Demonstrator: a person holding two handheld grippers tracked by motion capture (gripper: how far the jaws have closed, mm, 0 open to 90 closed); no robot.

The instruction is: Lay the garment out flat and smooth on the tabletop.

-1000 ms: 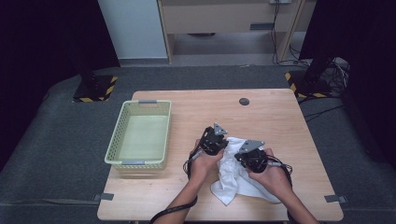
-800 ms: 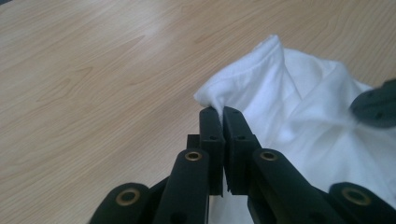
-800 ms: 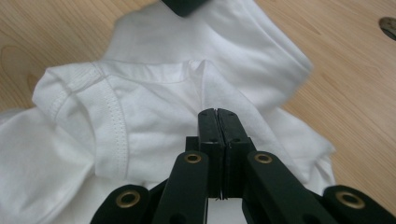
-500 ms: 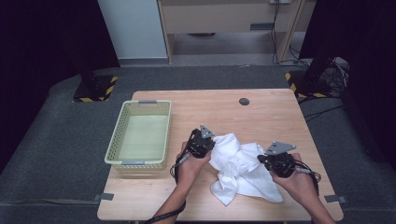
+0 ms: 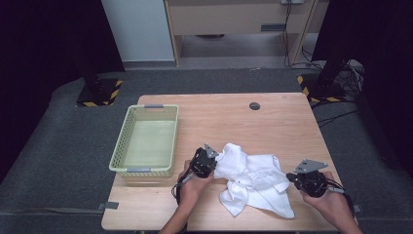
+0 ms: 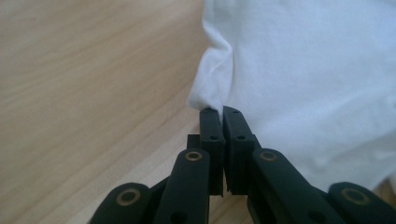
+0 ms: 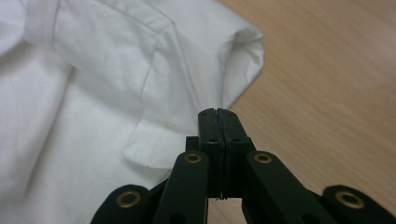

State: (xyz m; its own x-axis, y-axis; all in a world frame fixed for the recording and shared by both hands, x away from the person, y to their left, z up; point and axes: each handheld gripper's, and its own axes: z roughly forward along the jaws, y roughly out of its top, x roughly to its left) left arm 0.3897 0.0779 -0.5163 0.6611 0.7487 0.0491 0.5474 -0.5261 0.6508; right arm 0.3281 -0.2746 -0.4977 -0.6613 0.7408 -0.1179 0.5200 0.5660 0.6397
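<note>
A crumpled white garment lies on the near part of the wooden table. My left gripper is at its left edge, jaws shut on a small fold of the white cloth right at the tips. At the right edge my right gripper is shut too, its tips pinching a hemmed fold of the garment. The cloth stretches loosely between the two grippers, and a flap hangs toward the table's near edge.
A pale green plastic basket with nothing in it stands on the left of the table, close to my left hand. A small black round disc sits near the far edge. Dark floor surrounds the table.
Both hands have moved apart, the left one leftward and the right one rightward toward the table's edge. The garment, bunched between them before, is now pulled wider.
</note>
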